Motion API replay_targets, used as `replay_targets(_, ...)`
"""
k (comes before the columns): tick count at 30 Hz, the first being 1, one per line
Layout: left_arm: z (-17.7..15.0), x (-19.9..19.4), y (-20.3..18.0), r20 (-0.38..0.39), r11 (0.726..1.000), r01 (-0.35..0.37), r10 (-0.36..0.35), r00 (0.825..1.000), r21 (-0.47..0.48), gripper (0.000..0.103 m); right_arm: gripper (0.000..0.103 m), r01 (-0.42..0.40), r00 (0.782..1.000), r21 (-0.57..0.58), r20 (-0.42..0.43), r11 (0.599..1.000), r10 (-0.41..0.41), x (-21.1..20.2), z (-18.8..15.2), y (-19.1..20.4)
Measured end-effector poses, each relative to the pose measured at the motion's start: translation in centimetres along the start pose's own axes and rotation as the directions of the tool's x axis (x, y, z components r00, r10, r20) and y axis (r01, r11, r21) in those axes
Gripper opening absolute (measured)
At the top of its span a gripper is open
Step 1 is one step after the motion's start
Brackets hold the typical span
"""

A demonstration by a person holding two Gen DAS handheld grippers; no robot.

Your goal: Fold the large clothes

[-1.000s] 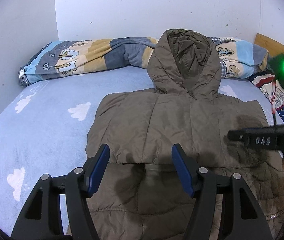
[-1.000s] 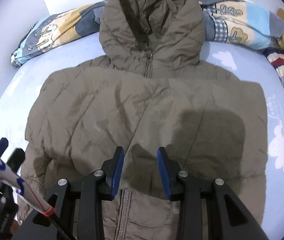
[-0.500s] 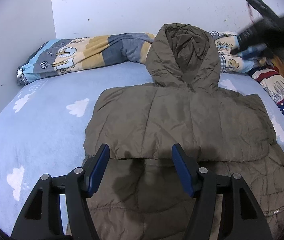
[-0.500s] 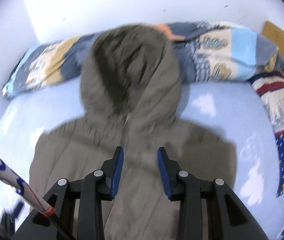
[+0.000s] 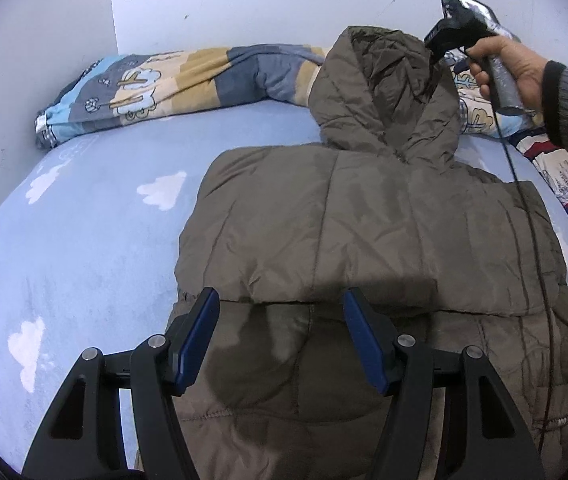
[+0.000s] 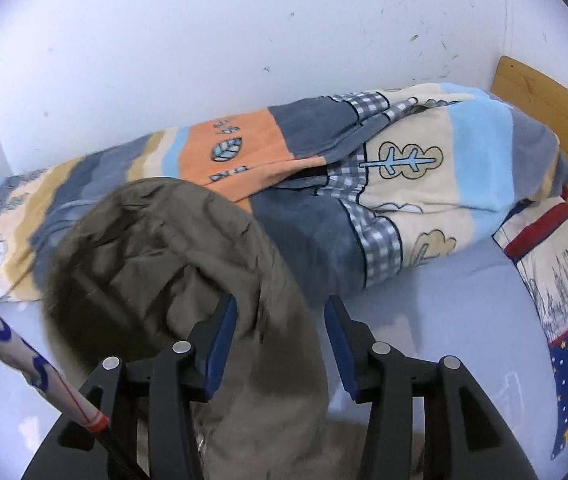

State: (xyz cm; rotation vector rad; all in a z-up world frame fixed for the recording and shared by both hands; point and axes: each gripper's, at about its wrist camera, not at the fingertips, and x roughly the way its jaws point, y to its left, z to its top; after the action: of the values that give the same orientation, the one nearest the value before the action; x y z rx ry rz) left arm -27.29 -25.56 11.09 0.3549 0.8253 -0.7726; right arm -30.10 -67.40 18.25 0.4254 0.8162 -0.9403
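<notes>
Right wrist: open right hand-held gripper [image 6: 280, 340] straddles jacket hood [image 6: 171, 264].

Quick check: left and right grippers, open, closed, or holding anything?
Left gripper: jaws open, holding nothing, above the jacket.
Right gripper: jaws open astride the hood edge, not clamped on it.

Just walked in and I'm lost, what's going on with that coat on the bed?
A person is folding an olive-brown hooded puffer jacket on the light blue cloud-print bedsheet. Its sleeves are already folded across the body. The right gripper is at the hood, jaws open astride its edge, not clamped. The left gripper hovers open over the jacket's lower part. A rolled patchwork blanket lies along the wall.
</notes>
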Motion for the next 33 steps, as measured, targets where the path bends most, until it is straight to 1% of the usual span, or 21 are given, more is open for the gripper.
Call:
replay_targets(1,0.0,0.1,0.0,-0.002,1.0,-0.001,0.001,1.0,0.0,0.063,0.043,0.01,1.0,-0.005,-0.008,1.0,-0.01,1.0,0.1,0.1)
replay_targets(2,0.0,0.1,0.0,-0.001,1.0,-0.002,0.002,1.0,0.002,0.063,0.01,0.007,1.0,-0.008,-0.019,1.0,-0.007,1.9,0.0,0.2)
replay_targets(3,0.0,0.1,0.0,-0.001,1.0,-0.003,0.004,1.0,0.004,0.063,0.007,0.001,0.999,-0.016,-0.035,1.0,-0.002,2.5,-0.2,0.2)
replay_targets(4,0.0,0.1,-0.1,0.0,1.0,-0.003,0.003,1.0,0.004,0.063,0.007,0.019,0.999,-0.029,-0.027,0.999,-0.019,2.6,-0.4,0.2)
replay_targets(5,0.1,0.0,-0.1,0.001,1.0,-0.001,0.001,1.0,0.001,0.063,0.006,0.044,0.999,-0.042,0.016,0.998,-0.043,1.7,-0.9,0.3)
replay_targets(6,0.1,-0.1,-0.1,0.001,1.0,0.002,-0.002,1.0,-0.003,0.063,0.006,0.045,0.998,-0.048,0.038,0.998,-0.043,1.0,-1.3,0.2)
replay_targets(8,0.2,-0.7,0.0,0.011,1.0,0.014,-0.014,1.0,-0.012,0.063,0.006,0.02,0.998,-0.047,0.065,0.999,-0.017,-1.2,-2.2,-0.2)
replay_targets(11,0.4,-1.8,0.2,0.037,0.999,0.022,-0.021,0.999,-0.027,0.063,0.006,-0.014,0.988,-0.113,0.148,0.993,0.031,-7.6,-5.0,-0.8)
replay_targets(13,0.7,-2.5,0.7,0.058,0.998,0.028,-0.025,0.998,-0.05,0.063,0.006,-0.055,0.978,-0.162,0.188,0.985,0.085,-11.7,-7.2,-3.0)
replay_targets(15,0.9,-3.0,1.0,0.073,0.997,0.031,-0.026,0.997,-0.069,0.063,0.006,-0.083,0.971,-0.212,0.203,0.974,0.127,-15.5,-10.3,-3.4)
replay_targets(16,1.0,-3.4,1.3,0.083,0.996,0.034,-0.027,0.996,-0.083,0.063,0.006,-0.117,0.964,-0.233,0.209,0.965,0.167,-17.6,-12.4,-3.8)
replay_targets(17,1.0,-3.7,1.5,0.093,0.995,0.035,-0.026,0.995,-0.094,0.063,0.006,-0.121,0.961,-0.261,0.21,0.958,0.179,-19.4,-15.0,-4.4)
replay_targets(19,1.2,-4.4,1.7,0.117,0.993,0.037,-0.024,0.993,-0.108,0.063,0.006,-0.112,0.965,-0.295,0.197,0.949,0.175,-20.9,-19.1,-5.2)
replay_targets(21,1.4,-4.8,1.7,0.133,0.993,0.04,-0.024,0.991,-0.113,0.063,0.006,-0.124,0.976,-0.299,0.136,0.946,0.17,-20.5,-23.7,-6.2)
replay_targets(23,1.3,-4.7,1.3,0.133,0.993,0.039,-0.025,0.991,-0.109,0.063,0.006,-0.118,0.988,-0.262,0.064,0.958,0.14,-18.0,-27.2,-7.1)
replay_targets(25,1.2,-4.4,0.8,0.119,0.994,0.041,-0.029,0.993,-0.1,0.063,0.006,-0.122,0.992,-0.219,0.007,0.968,0.127,-15.3,-29.5,-7.7)
replay_targets(26,1.1,-4.1,0.5,0.108,0.995,0.042,-0.032,0.994,-0.094,0.064,0.006,-0.107,0.994,-0.214,-0.007,0.971,0.107,-13.9,-30.5,-7.6)
replay_targets(29,1.1,-3.4,-0.4,0.092,0.997,0.045,-0.039,0.995,-0.064,0.063,0.007,-0.07,0.997,-0.25,0.003,0.966,0.073,-12.4,-31.1,-7.0)
replay_targets(31,1.2,-3.0,-0.8,0.09,0.998,0.04,-0.035,0.995,-0.044,0.064,0.007,-0.075,0.997,-0.24,0.013,0.968,0.081,-12.7,-30.7,-7.2)
replay_targets(32,1.2,-2.9,-0.9,0.087,0.998,0.043,-0.039,0.995,-0.044,0.064,0.01,-0.083,0.995,-0.232,0.025,0.969,0.092,-13.0,-30.4,-7.4)
replay_targets(33,1.2,-2.7,-1.1,0.079,0.998,0.052,-0.048,0.996,-0.044,0.064,0.016,-0.087,0.995,-0.233,0.028,0.969,0.096,-13.1,-30.4,-7.4)
